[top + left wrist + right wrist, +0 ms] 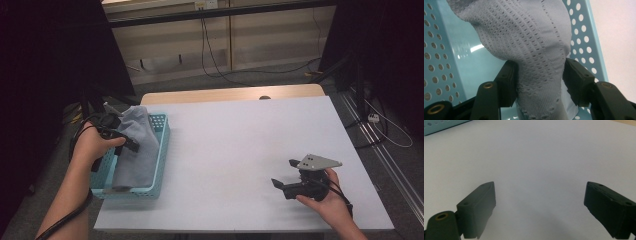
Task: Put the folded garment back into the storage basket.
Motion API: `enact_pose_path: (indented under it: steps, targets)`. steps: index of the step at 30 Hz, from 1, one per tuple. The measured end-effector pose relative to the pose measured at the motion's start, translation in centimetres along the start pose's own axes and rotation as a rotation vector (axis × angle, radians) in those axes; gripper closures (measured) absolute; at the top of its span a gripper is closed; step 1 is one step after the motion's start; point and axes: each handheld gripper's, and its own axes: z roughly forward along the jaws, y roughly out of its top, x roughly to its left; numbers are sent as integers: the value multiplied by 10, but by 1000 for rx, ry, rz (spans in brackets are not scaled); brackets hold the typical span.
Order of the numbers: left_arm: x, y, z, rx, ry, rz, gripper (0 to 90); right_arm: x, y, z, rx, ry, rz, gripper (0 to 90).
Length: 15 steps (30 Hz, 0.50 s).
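The grey cloth [534,50] drapes into the basket [162,150]; the left hand-held gripper [539,80] brackets it, jaws slack, so it may snag on withdrawal; right hand-held gripper [539,205] gapes empty over the worktop [240,145]

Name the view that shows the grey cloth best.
The left gripper view: the cloth is close up, its knit holes sharp, hanging between the left gripper's jaws over the basket. The high view shows the whole cloth draped in the basket, small and dim. The right gripper view gives nothing of it.
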Motion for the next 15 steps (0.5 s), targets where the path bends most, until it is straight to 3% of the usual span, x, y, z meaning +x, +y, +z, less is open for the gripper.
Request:
enact_pose_path:
  steps: [15]
  targets:
    - [1, -1, 0, -14, 0, -7, 469, 0, 0, 0, -3, -1, -2, 105]
